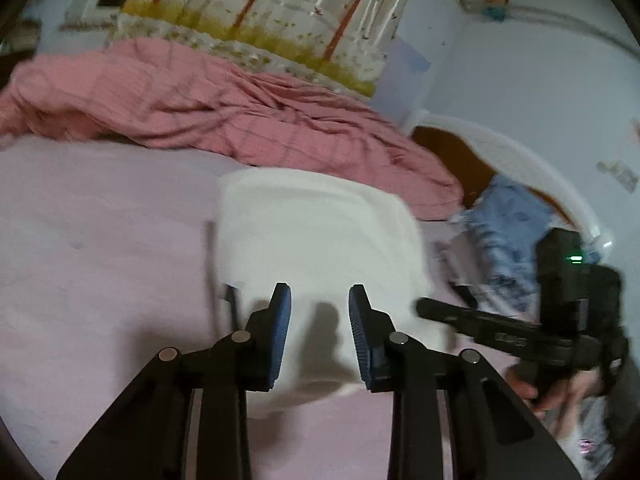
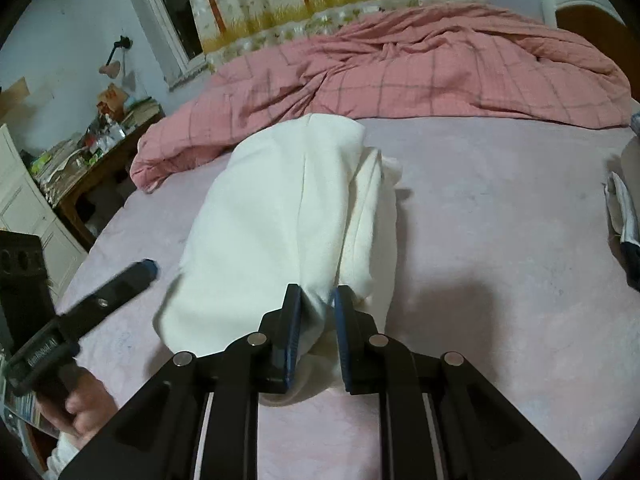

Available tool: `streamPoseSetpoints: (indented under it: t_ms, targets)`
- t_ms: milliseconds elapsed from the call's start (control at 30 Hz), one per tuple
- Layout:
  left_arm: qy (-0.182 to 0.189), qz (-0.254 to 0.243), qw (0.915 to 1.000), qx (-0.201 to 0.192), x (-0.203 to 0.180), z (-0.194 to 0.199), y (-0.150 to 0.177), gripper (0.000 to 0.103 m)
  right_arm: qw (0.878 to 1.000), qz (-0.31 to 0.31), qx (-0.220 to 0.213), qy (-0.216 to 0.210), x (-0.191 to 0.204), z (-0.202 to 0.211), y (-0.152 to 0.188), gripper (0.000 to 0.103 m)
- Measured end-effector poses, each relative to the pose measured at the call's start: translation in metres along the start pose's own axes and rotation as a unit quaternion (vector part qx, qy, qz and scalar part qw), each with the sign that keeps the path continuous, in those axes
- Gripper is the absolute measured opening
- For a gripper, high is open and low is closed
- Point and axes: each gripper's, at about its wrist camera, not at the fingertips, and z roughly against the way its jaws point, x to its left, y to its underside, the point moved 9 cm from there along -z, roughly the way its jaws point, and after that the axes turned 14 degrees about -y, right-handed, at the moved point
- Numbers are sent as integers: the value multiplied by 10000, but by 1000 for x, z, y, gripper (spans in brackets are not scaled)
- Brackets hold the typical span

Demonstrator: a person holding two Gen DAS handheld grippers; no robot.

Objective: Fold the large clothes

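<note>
A white garment [image 1: 320, 224] lies folded into a long bundle on the pale pink sheet [image 1: 100, 240]. In the left wrist view my left gripper [image 1: 320, 312] hovers over its near end, blue pads apart with nothing between them. My right gripper [image 1: 424, 304] reaches in from the right, held by a hand [image 1: 560, 388]. In the right wrist view the white garment [image 2: 280, 200] runs away from me. My right gripper [image 2: 317, 316] is shut on its near edge, and cloth shows between the pads. The left gripper [image 2: 146, 270] sits just left of the bundle.
A crumpled pink checked duvet [image 2: 420, 68] fills the far side of the bed below a tree-print curtain [image 1: 272, 12]. A cluttered wooden bedside table [image 2: 92, 152] stands at the left. Blue cloth [image 1: 508, 224] lies by the headboard [image 1: 520, 160]. Small items [image 2: 624, 216] rest at the right edge.
</note>
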Motion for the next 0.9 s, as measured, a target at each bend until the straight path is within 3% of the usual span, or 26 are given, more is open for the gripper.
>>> streamPoseSetpoints:
  t_ms: [100, 167, 233, 333, 400, 500, 633, 700, 833, 900]
  targets:
    - [-578, -301, 9978, 131, 12, -15, -5, 27, 9992, 284, -15, 279, 3, 0, -1, 17]
    - [-363, -453, 9967, 564, 13, -30, -2, 27, 9976, 454, 41, 512, 6, -3, -5, 18]
    - [-141, -236, 9959, 857, 17, -43, -2, 27, 9971, 442, 185, 596, 5, -10, -10, 20]
    - [-34, 141, 9929, 1180, 25, -63, -3, 30, 9979, -68, 632, 154, -9, -26, -14, 22]
    - [-60, 233, 9895, 1429, 33, -77, 0, 44, 9961, -70, 880, -28, -14, -35, -16, 22]
    - [76, 550, 9826, 1773, 44, -85, 8, 52, 9937, 44, 1120, 81, -17, -48, -13, 22]
    - [158, 603, 9853, 1589, 45, -74, 10, 49, 9899, 458, 1106, 755, -14, -59, -8, 23]
    - [127, 626, 9867, 1498, 43, -65, 6, 40, 9895, 478, 995, 933, -10, -61, -10, 23]
    - [-14, 510, 9921, 1146, 43, -35, -15, 42, 9948, -32, 828, 587, -2, -33, -24, 24]
    - [-285, 395, 9951, 863, 45, -23, -35, 47, 9972, 174, 573, 441, 16, -16, -39, 24]
